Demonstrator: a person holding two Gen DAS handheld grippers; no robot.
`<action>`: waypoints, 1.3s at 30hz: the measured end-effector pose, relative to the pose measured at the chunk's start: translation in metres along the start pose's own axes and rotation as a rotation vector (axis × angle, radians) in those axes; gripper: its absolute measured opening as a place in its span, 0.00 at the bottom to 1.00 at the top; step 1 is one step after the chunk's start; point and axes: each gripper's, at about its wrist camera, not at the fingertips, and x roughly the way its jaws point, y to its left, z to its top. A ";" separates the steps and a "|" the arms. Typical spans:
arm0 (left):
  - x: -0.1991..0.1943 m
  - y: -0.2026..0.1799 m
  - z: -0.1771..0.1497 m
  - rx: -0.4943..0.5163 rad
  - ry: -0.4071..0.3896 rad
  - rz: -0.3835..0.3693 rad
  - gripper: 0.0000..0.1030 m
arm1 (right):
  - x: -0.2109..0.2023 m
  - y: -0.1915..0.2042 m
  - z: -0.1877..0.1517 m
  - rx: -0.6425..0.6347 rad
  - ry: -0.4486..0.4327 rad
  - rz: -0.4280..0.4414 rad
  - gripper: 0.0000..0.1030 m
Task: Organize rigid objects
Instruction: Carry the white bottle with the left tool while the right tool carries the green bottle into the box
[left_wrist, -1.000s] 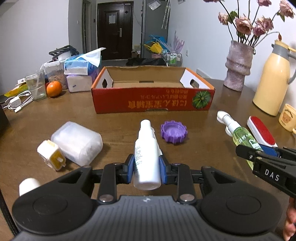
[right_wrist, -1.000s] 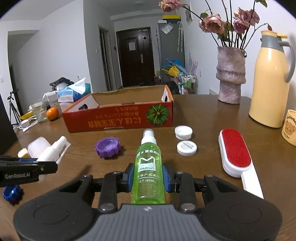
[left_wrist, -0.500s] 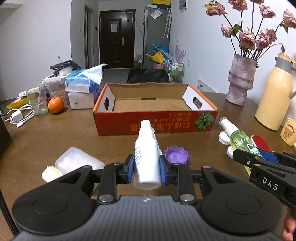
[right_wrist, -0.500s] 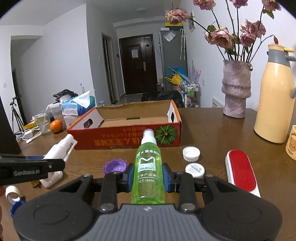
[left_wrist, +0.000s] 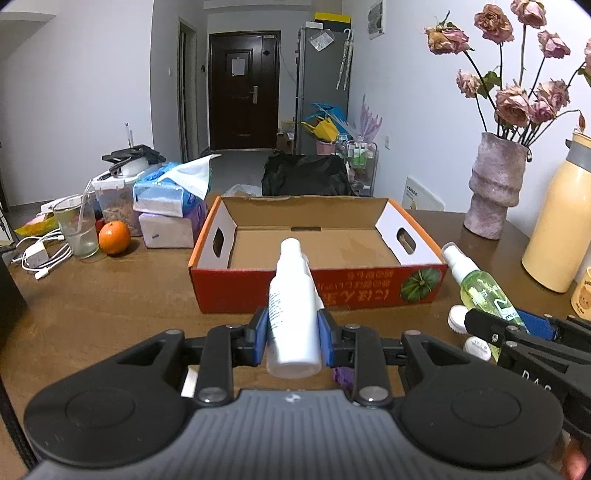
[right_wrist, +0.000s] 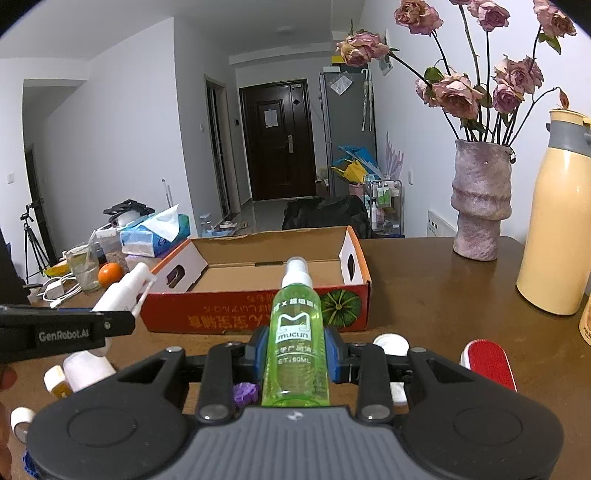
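My left gripper (left_wrist: 293, 341) is shut on a white spray bottle (left_wrist: 291, 306), held above the table with its nozzle toward the open red cardboard box (left_wrist: 258, 295). My right gripper (right_wrist: 295, 356) is shut on a green spray bottle (right_wrist: 295, 339), also raised and aimed at the box (right_wrist: 221, 317). The box's inside shows bare cardboard. The green bottle also shows at the right of the left wrist view (left_wrist: 476, 288), and the white one at the left of the right wrist view (right_wrist: 125, 288).
On the brown table lie white caps (right_wrist: 391, 341), a red lint brush (right_wrist: 487, 363), a purple lid (right_wrist: 245, 393) and a white container (right_wrist: 86, 369). A vase (left_wrist: 495, 192) and yellow thermos (left_wrist: 557, 225) stand right; tissue packs (left_wrist: 166, 195), a glass and an orange (left_wrist: 114, 238) stand left.
Both grippers have lifted their bottles off the table and moved forward toward the box, so the box's inside now shows from above. Both stay shut on their bottles.
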 end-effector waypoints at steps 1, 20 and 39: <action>0.002 0.000 0.003 -0.001 -0.003 0.002 0.28 | 0.002 0.000 0.002 0.001 -0.002 0.000 0.29; 0.045 0.000 0.048 -0.017 -0.024 0.050 0.28 | 0.047 -0.001 0.042 0.001 -0.040 -0.003 0.29; 0.104 -0.001 0.080 -0.020 -0.010 0.080 0.28 | 0.109 0.002 0.066 0.005 -0.046 -0.025 0.29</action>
